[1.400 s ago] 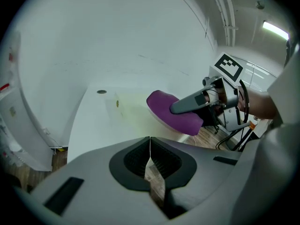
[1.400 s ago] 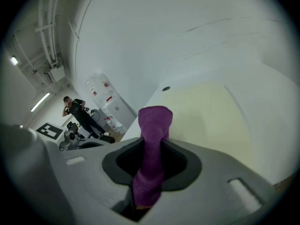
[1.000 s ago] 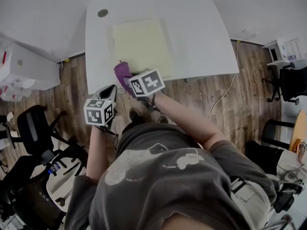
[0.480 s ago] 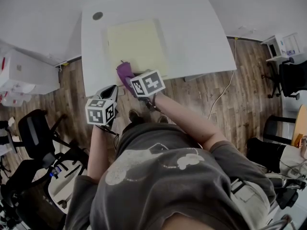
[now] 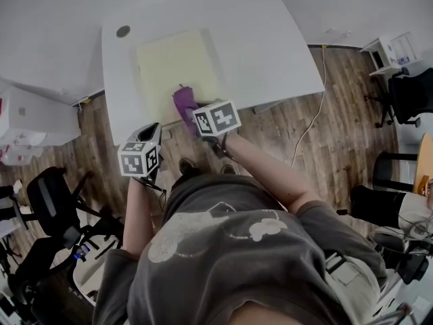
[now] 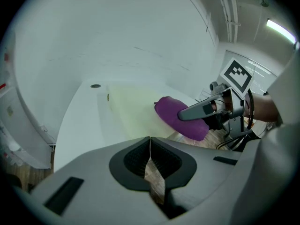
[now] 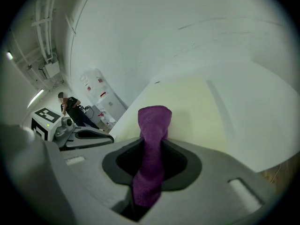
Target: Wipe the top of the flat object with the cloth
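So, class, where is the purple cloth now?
Head view, centre: the purple cloth is clamped in the right hand-held gripper, at the near edge of the pale yellow mat.

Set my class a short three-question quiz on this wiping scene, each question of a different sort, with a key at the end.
1. True or false: the left gripper is shut on the purple cloth.
2. The cloth's free end is: A) at the near edge of the pale yellow flat object; B) on the floor; C) beside the table's round hole.
3. Fill the blank: the flat object lies on a white ____.
Key: 1 false: the left gripper is shut and empty, and the right gripper holds the cloth. 2 A. 3 table.
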Demonstrator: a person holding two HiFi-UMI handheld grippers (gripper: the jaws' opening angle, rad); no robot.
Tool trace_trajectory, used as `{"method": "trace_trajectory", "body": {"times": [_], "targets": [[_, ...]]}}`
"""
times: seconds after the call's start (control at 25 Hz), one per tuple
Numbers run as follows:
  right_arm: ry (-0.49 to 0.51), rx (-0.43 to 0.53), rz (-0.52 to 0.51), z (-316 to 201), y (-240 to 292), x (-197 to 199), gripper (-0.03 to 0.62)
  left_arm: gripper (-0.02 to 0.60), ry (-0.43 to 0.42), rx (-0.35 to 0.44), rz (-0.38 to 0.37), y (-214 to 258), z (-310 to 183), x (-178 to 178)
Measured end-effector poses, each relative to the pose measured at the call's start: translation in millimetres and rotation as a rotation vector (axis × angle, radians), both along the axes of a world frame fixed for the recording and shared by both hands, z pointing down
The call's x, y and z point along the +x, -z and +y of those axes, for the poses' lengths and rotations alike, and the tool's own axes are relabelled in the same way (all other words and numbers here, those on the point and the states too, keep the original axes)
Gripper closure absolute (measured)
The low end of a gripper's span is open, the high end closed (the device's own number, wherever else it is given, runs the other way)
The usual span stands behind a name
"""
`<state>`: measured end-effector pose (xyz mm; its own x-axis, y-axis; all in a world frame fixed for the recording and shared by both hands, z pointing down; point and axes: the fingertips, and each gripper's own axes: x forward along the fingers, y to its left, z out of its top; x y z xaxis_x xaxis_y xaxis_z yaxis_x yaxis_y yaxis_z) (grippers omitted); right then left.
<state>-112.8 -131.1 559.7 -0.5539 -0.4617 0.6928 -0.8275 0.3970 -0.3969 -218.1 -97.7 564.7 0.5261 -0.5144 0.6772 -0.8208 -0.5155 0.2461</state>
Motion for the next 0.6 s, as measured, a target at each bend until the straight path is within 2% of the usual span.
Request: {"method": "trace_trajectory", "body": {"times": [0.24,0.6], "targets": [[-0.087,0.001,0.017,-3,-2,45,0.500,0.583,-0.012,-0.015,-0.032,-7,1,2],[-0.176,0.003,0.055,-4,-3,99,0.500,0.583,-0.029,-0.025,-0.007,-6,1,3]]}}
